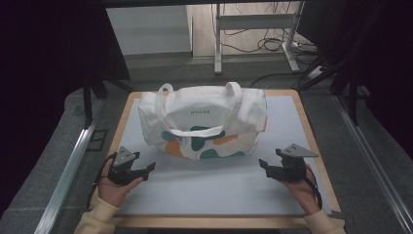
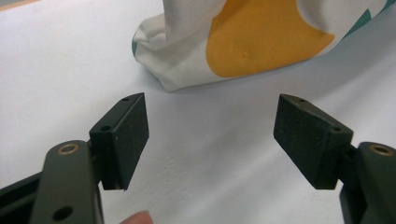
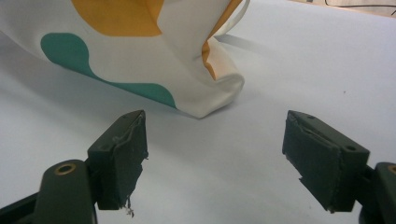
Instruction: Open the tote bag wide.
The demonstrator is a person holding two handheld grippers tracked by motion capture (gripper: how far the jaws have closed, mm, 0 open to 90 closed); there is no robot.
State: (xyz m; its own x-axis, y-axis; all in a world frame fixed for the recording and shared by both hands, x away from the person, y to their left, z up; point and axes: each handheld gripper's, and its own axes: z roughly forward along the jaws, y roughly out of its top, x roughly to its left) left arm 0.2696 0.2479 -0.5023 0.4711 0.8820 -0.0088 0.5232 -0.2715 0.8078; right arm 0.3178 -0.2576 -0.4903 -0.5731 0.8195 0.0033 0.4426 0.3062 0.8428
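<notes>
nearest the camera in the high view, a person's two hands come in from the bottom edge, the left hand (image 1: 113,187) and the right hand (image 1: 300,187), each wrapped around a gripper low over the bench (image 1: 214,187). the left gripper (image 1: 148,169) and the right gripper (image 1: 263,165) sit well apart, one toward each side of the white mat, and both point inward and forward, which reads as a ready stance flanking what lies beyond them rather than a grasp in progress. in the left gripper view its fingers (image 2: 128,135) stand wide apart with only bare mat between them, and the same holds for the fingers (image 3: 123,156) in the right gripper view: spread, holding nothing. just past each pair lies a lower corner of the tote bag (image 1: 204,122), near but not touching. the bag rests on its side across the far half of the mat, cream cloth with orange and teal blobs on the near face, its two handles (image 1: 199,129) looping over the top, one draped forward across the front. lying flat and centred like this, it offers both bottom corners to the grippers equally. beyond the bench, a metal frame and loose cables sit on the floor.
</notes>
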